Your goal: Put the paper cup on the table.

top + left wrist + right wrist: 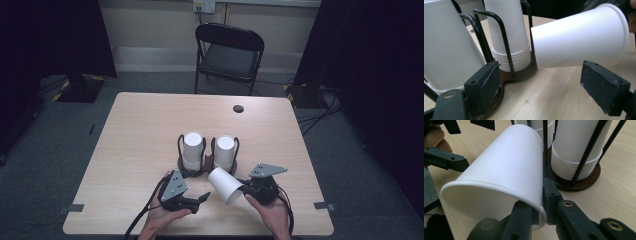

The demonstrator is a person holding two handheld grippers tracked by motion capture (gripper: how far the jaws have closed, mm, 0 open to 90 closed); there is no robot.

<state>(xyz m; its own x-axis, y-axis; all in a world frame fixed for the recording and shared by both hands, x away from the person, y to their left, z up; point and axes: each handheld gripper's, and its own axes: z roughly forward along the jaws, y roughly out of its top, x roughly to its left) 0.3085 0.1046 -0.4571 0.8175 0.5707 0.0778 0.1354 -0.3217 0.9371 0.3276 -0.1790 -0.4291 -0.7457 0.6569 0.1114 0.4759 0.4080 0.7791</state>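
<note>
Item 1. Left tool (204, 196), lower centre-left of the high view, held in a hand (162, 217) that enters from the bottom edge. Jaws stand apart, nothing between them. In the left gripper view its two black pads (484, 82) frame the lower corners, with bare desk (544, 97) between them.

Item 2. Cup rack (192, 167), centre of the high view, just above both tools. Dark round base, black wire uprights, two compartments. Left stack of white cups (192, 147) and right stack of white cups (225, 150) stand upside down side by side.

Item 3. Loose white paper cup (224, 184), lower centre of the high view, lying tilted on its side. Closed bottom points to the upper left, toward the rack; open rim points to the lower right, toward the right tool. In the left gripper view the cup (579, 42) crosses the upper right of the frame, above and between the open pads, touching neither.

Item 4. Right tool (243, 189), lower centre-right of the high view, held in a hand (272, 212). Jaws are clamped on the cup's rim: in the right gripper view one jaw sits inside the mouth, the other outside the wall, at bottom centre, with the cup (506, 170) reaching to the upper left.

Item 5. Folding chair (227, 55), top centre, beyond the desk.
</note>
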